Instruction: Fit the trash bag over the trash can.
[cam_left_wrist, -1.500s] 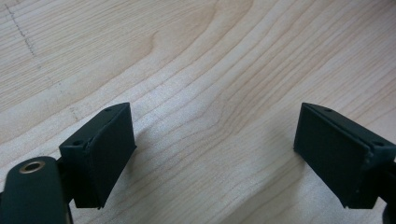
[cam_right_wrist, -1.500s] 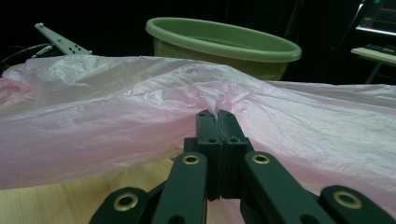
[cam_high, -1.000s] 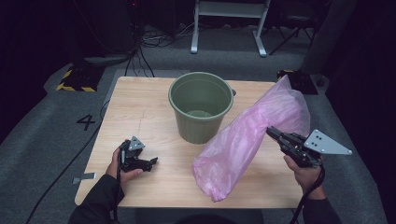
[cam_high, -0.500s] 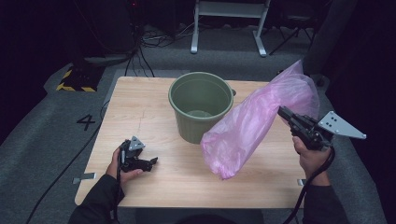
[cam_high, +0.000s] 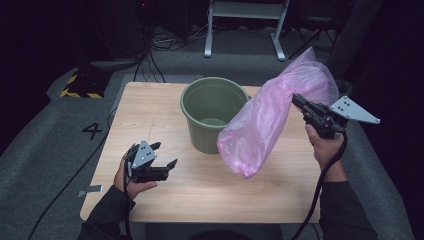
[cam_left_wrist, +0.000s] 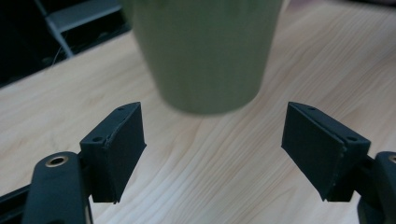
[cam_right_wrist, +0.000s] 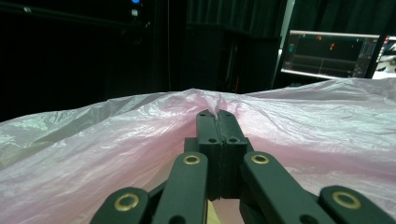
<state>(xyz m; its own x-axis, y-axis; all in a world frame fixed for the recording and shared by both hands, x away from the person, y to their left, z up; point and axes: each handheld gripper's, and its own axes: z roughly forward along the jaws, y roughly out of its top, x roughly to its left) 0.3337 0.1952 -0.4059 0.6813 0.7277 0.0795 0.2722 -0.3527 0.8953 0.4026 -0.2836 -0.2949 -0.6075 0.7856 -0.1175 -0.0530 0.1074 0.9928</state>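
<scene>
lifted pink bag (cam_high: 272, 120) now overhangs green bucket (cam_high: 210, 117).

We are seeing a pale wooden table (cam_high: 165, 120) standing on grey carpet marked with a 4 (cam_high: 93, 131), black cables (cam_high: 155, 47) trailing behind it, and a monitor (cam_right_wrist: 332, 55) glowing.

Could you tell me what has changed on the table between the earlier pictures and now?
The right gripper, still shut on the pink bag, has lifted it off the table; it now hangs beside the bucket. The left gripper, empty, has risen and has just been closing slightly. The bucket stayed put.
</scene>
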